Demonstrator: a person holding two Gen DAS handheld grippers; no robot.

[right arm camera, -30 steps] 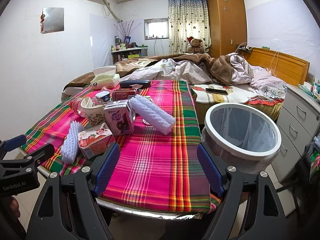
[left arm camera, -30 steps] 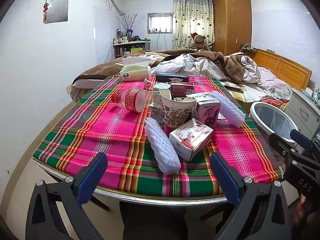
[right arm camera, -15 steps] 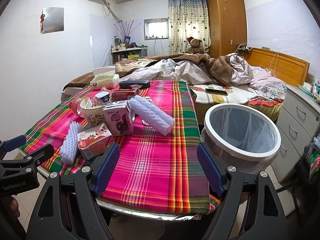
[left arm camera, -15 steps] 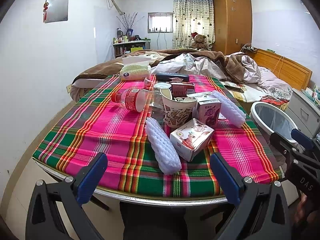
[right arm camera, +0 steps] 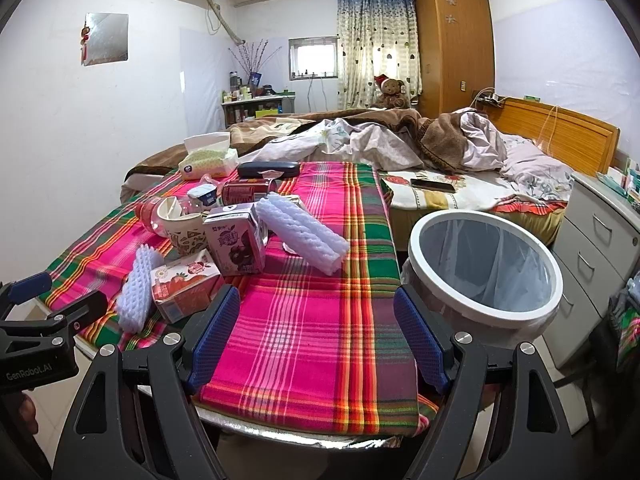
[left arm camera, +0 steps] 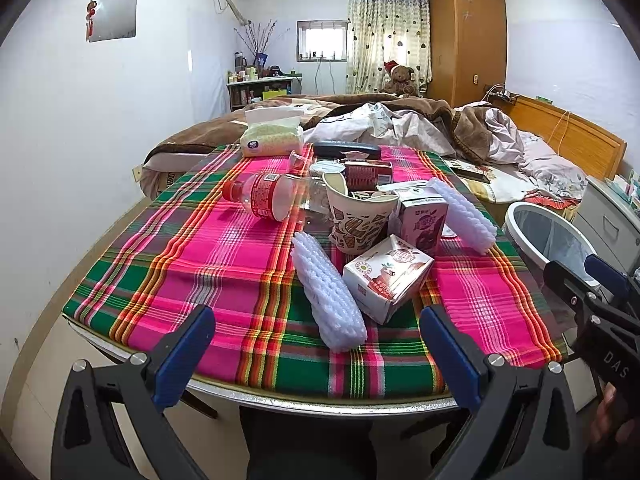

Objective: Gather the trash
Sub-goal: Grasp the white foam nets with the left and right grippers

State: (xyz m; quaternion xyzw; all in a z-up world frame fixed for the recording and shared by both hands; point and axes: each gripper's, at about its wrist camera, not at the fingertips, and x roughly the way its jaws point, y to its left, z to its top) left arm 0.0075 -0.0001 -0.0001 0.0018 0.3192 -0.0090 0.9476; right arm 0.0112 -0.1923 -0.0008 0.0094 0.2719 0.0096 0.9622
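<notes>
The trash sits in a bunch in the middle of the table: a white foam net that looks soft and very light, best pinched across its middle, and just beside it a red juice box that looks stiff but likely easy to squash. Behind them stand a paper cup and a purple milk box, with a plastic bottle lying on its side. The left gripper and right gripper both hang at the near edge with fingers spread wide, holding nothing, and the white bin waits beside the table.
</notes>
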